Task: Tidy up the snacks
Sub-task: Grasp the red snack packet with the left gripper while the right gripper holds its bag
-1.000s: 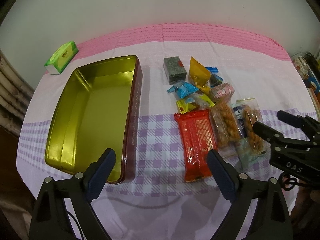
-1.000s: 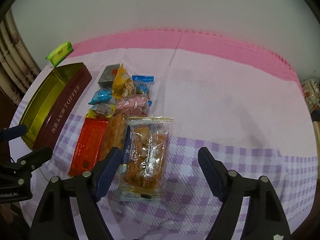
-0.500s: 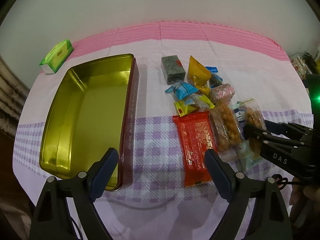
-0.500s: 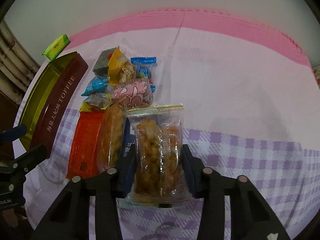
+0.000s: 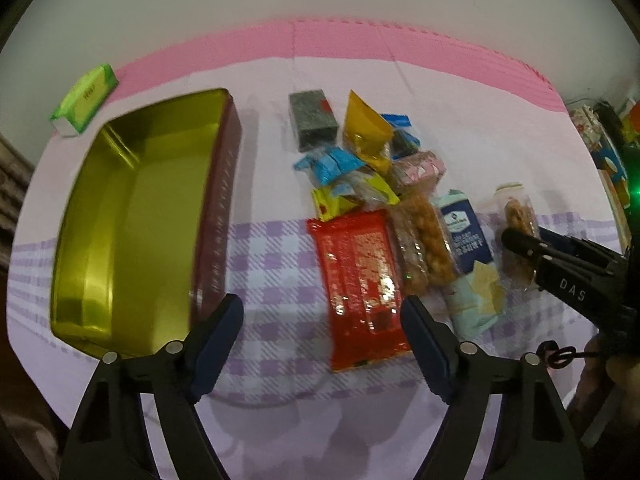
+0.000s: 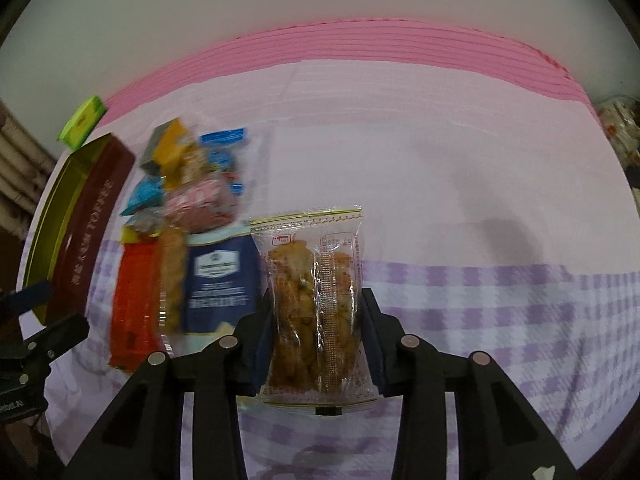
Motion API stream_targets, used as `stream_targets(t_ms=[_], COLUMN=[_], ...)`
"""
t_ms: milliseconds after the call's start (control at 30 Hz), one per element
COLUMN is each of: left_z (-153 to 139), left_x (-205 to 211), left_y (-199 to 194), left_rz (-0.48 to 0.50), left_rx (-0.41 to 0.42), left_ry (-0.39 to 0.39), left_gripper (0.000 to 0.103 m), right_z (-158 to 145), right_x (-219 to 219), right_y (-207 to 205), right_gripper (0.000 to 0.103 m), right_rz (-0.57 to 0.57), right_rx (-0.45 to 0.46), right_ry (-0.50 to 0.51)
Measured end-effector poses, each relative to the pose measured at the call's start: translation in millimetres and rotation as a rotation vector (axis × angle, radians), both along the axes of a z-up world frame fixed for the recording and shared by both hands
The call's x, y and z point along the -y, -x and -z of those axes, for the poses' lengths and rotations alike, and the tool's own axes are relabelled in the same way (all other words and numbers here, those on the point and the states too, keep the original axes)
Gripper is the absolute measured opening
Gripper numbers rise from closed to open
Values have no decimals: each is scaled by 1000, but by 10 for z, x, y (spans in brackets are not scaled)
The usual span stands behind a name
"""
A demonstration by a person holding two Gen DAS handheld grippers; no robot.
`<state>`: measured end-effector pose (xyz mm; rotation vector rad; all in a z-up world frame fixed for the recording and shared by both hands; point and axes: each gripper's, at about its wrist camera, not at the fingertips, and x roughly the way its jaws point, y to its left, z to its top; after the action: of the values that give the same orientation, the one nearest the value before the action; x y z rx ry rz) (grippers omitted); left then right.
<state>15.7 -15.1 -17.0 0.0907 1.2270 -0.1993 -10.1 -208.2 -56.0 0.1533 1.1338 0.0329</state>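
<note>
We read "TOFFEE" in pale letters down the maroon side wall of the open tin (image 6: 86, 236), beside a column of characters too small for us to make out; its gold inside (image 5: 132, 220) holds nothing and lies at the left of the table (image 6: 460, 184). The black arm of the right tool (image 6: 318, 334) carries the letters "DAS" in the left wrist view. That tool is closing, its pads pressed on both sides of a clear packet of fried snacks (image 6: 314, 308) with red print along its seams, which we cannot read. The left tool (image 5: 322, 330) is also closing with nothing between its pads, standing spread above the checked cloth between the tin and a red foil packet (image 5: 360, 284). A navy and pale packet (image 5: 466, 240) shows white lettering, blurred. The remaining snacks (image 5: 352, 160) cluster just right of the tin; a green box (image 5: 84, 100) sits near the far left edge. Right of the held packet the cloth runs bare to the table's edge.
</note>
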Motion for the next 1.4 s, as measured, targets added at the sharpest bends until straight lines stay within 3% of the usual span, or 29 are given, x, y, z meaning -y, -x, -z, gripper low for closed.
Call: stream_targets(t_ms=[200,367,433,733,1033,1100,1333,1400], left_z=[145,338,381,493,447,433,301,436], left_x=[126,134,118,158,310,343,321,283], left_y=[-97,-248,-301,-542,-719,-721,-617,-399], left_rz=[-14,-79,-103,-121,-91,-78,-59,-50], left_rx=[-113,-224,-243,-265,-222,-210,-211,-206], left_ry=[44,73,81,82,23,13,31,33], left_gripper=[69,58,58,58,58,50,45,44], right_z=[28,30,41,83,87,91,108,113], right_x=[181,235,224,218,224,212,191,188], right_y=[38,22,6,-15,-18,-21,-17,-23], right_gripper=[36,36,36,36,37,37,37,37], right_rz=[34,41,40,37,32,29,29,27], right_rx=[-16,-21,-22,-37,-39,-39,-41,-42], right_ry=[-14,-14,-13,-26,-31,-28,-22,-18])
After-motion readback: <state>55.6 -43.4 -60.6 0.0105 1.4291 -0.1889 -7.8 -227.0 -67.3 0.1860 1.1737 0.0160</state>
